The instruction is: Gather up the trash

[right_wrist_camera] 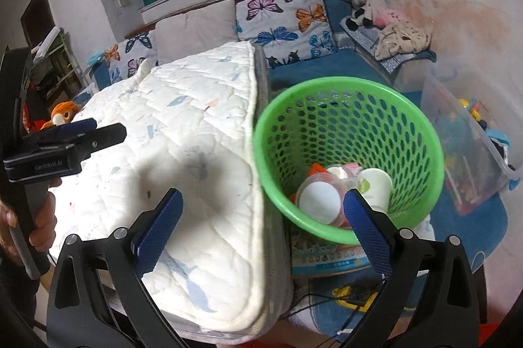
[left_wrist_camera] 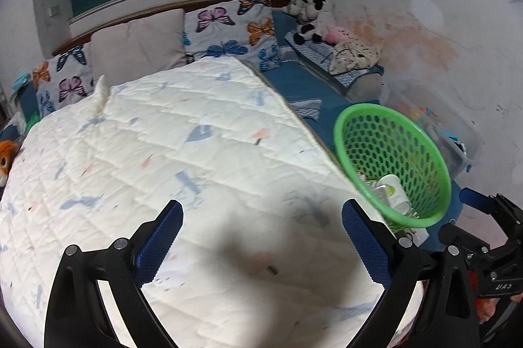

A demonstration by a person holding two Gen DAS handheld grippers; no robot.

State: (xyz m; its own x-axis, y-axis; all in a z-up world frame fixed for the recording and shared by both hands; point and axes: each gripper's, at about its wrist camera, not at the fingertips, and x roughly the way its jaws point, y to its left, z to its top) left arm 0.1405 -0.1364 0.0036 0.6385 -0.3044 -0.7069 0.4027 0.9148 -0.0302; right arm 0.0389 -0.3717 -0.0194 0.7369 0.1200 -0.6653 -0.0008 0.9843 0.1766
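Note:
A green mesh basket (right_wrist_camera: 343, 122) stands tilted beside the bed's right edge, also seen at the right in the left wrist view as the basket (left_wrist_camera: 392, 145). Inside lie a white paper cup (right_wrist_camera: 376, 187), a round white-lidded tub (right_wrist_camera: 318, 200) and an orange scrap (right_wrist_camera: 318, 168); the cup (left_wrist_camera: 394, 187) also shows in the left wrist view. My right gripper (right_wrist_camera: 261, 207) is open and empty, straddling the quilt's edge and the basket's near rim. My left gripper (left_wrist_camera: 263, 236) is open and empty over the white quilt (left_wrist_camera: 196, 151). A hand holds the left gripper (right_wrist_camera: 88, 129) at the left of the right wrist view.
Butterfly pillows (left_wrist_camera: 228, 30) and a plain pillow (left_wrist_camera: 137, 43) line the headboard. Plush toys (left_wrist_camera: 307, 17) sit on a side bench. A clear plastic bin (right_wrist_camera: 467, 145) of toys stands right of the basket. An orange plush (right_wrist_camera: 63, 114) lies at the bed's left. A blue mat (right_wrist_camera: 483, 230) covers the floor.

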